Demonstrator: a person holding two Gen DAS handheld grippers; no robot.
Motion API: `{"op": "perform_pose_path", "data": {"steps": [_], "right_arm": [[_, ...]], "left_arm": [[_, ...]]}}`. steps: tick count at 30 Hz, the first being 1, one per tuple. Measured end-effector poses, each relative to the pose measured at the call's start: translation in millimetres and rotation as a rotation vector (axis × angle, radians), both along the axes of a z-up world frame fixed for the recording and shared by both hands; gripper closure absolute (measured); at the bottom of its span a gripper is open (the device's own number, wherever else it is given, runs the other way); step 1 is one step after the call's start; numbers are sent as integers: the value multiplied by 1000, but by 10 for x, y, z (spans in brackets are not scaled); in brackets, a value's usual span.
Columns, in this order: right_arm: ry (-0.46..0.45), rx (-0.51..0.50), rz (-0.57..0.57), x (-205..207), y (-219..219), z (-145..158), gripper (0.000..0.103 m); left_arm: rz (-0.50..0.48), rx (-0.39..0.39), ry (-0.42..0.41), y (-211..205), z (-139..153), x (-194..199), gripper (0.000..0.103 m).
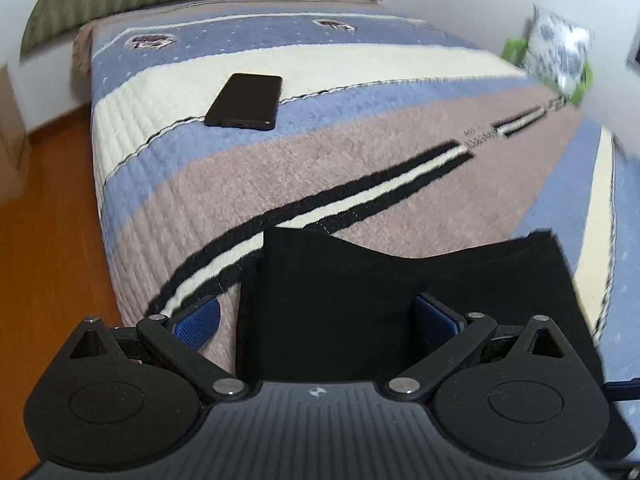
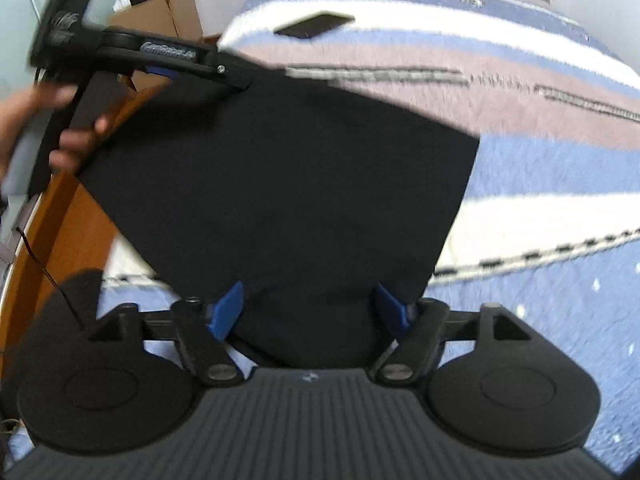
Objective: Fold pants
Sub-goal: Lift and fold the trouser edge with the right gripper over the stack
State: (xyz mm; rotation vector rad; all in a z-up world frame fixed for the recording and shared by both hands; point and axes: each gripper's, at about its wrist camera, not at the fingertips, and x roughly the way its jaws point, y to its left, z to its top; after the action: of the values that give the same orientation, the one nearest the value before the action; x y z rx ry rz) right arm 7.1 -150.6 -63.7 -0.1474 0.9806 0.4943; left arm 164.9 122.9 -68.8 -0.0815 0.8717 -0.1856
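One pair of black pants, folded into a flat dark panel, lies on the bed near its foot end. Two grippers are in view, each with two blue-padded fingers.

The left gripper has its fingers spread wide: the left pad hangs over the bare blanket just beside the cloth's edge, the right pad sits over the fabric, and neither pinches it.

The right gripper also stands released, its fingers apart with the near edge of the pants between them; the pads are not pressing the cloth.

Farther up the striped blanket lies one black phone, well apart from the pants.
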Motion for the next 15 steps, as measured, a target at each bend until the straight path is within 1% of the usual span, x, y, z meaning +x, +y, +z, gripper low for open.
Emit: {"op": "perform_pose_path", "data": {"steps": [2,3,4,5,6,7,9,11,13,15], "right_arm": [[14,93,-54,36,-162,57,27],[-10,143,-80,24,-267,129,27],[-37,196,-102,13,-392,198,24],[-40,242,-121,35,-501,239,22],[-24,292,-149,77,-636,259,22],[-1,341,-180,130,-770,251,22],[46,441,-202,234,-998,177,22],[106,553,-238,314,-1193,35,22],[171,672,-290,351,-1362,-165,22],[200,744,-318,328,-1435,-312,22]], "left_arm": [[7,-28,-45,119,112,-146,0],[5,-32,-54,194,139,-203,0],[-6,-42,-54,273,160,-244,0],[-21,-65,-42,372,174,-289,0],[-34,-94,-21,468,166,-300,0],[-46,-141,11,585,145,-317,0],[-48,-255,79,798,91,-367,0],[-41,-375,166,999,-9,-418,0],[-30,-451,205,1129,-104,-485,0],[-20,-503,229,1220,-209,-525,0]]}}
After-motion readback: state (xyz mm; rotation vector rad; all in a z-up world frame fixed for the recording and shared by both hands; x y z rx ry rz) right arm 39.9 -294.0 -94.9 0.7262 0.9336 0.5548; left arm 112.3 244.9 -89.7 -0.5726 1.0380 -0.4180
